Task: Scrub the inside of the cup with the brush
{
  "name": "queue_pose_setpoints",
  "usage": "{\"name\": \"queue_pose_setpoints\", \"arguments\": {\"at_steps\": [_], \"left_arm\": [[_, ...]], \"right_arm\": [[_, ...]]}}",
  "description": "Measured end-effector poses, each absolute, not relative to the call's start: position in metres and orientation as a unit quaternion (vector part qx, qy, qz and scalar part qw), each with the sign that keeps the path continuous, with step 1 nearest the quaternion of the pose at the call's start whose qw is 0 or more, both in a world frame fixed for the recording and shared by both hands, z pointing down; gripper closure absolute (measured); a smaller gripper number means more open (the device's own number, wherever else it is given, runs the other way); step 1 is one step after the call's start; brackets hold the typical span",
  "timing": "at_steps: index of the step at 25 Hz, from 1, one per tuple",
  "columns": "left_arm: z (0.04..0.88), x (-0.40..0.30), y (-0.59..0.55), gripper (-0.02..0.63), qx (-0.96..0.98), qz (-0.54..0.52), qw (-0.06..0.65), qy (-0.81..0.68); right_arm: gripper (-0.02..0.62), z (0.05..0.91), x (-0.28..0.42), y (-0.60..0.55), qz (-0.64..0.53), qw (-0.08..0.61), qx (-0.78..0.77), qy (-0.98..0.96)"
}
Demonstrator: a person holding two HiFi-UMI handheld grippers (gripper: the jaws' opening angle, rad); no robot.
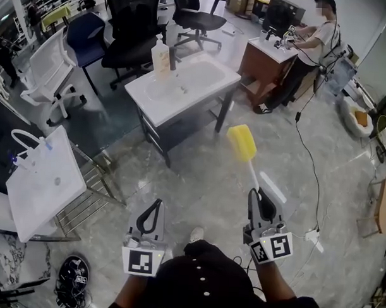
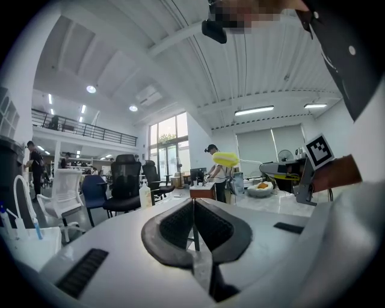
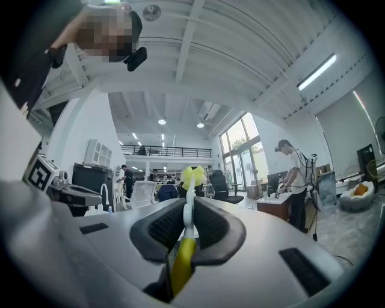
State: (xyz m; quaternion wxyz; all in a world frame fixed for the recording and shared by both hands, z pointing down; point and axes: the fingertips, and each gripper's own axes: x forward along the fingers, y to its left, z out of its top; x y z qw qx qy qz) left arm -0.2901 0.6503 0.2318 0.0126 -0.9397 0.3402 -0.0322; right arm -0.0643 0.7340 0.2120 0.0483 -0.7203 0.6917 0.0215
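Gripping, right tongs (image 3: 188, 209): you had them clamped on the brush (image 1: 241, 143) handle.
Brush head: the yellow sponge stood out beyond your right tongs' tips, in the air.
Left tongs (image 2: 194, 206): pressed together, nothing between them, beside your right tongs.
Tabletop (image 1: 152, 102): white, well ahead of both tongs, with a bottle (image 1: 161, 57) standing on it.

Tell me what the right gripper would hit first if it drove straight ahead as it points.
Open floor lies ahead of the right gripper and the brush in its jaws; then the line seems to reach the white sink table, near its corner. Height and depth are unclear.
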Motion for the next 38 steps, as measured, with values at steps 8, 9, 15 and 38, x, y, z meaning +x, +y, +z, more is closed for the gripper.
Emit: {"name": "queue_pose_setpoints", "arguments": {"at_steps": [8, 9, 15, 38], "left_arm": [[0.226, -0.241, 0.615, 0.578, -0.935, -0.043, 0.009, 0.351], [0.225, -0.237, 0.613, 0.578, -0.935, -0.043, 0.008, 0.353], [0.225, -0.222, 0.6, 0.578, -0.93, -0.051, -0.002, 0.365], [0.222, -0.178, 0.472, 0.578, -0.928, -0.022, 0.014, 0.372]], "right_arm": [[0.546, 0.209, -0.015, 0.69, 0.013, 0.051, -0.712, 0.701], [0.546, 0.211, -0.011, 0.686, 0.01, 0.051, -0.71, 0.702], [0.546, 0.213, 0.002, 0.664, 0.003, 0.053, -0.701, 0.711], [0.546, 0.2, 0.05, 0.539, 0.033, 0.05, -0.696, 0.716]]}}
